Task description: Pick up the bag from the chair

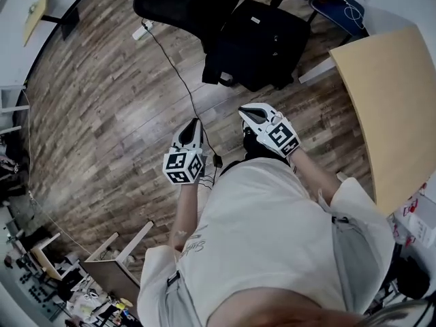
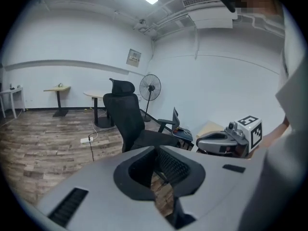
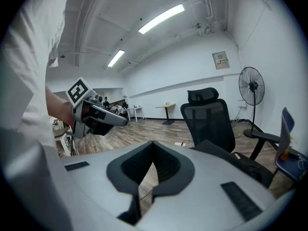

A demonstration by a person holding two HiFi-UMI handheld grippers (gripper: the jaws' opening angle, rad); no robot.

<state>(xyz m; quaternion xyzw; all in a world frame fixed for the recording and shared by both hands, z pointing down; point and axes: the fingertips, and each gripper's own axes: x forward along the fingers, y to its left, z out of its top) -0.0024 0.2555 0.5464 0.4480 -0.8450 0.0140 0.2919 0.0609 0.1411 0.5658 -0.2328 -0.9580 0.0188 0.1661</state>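
Note:
A black bag [image 1: 262,43] rests on the seat of a black office chair [image 1: 184,2] at the top of the head view. Both grippers are held out over the wood floor, short of the bag and pointing toward it. The left gripper [image 1: 195,122] is shut with nothing in it, and so is the right gripper [image 1: 244,112]. In the left gripper view the chair [image 2: 126,114] stands ahead beyond the closed left gripper [image 2: 156,150], with the right gripper [image 2: 226,141] alongside. The right gripper view shows the chair [image 3: 211,119] and the bag [image 3: 240,162] past the closed right gripper [image 3: 153,143].
A light wooden desk [image 1: 395,107] stands at the right. A blue-seated chair [image 1: 337,5] is beside the bag. A power strip [image 1: 141,29] and its black cable [image 1: 184,80] lie on the floor. A standing fan [image 2: 150,88] and small tables [image 2: 57,93] line the far wall.

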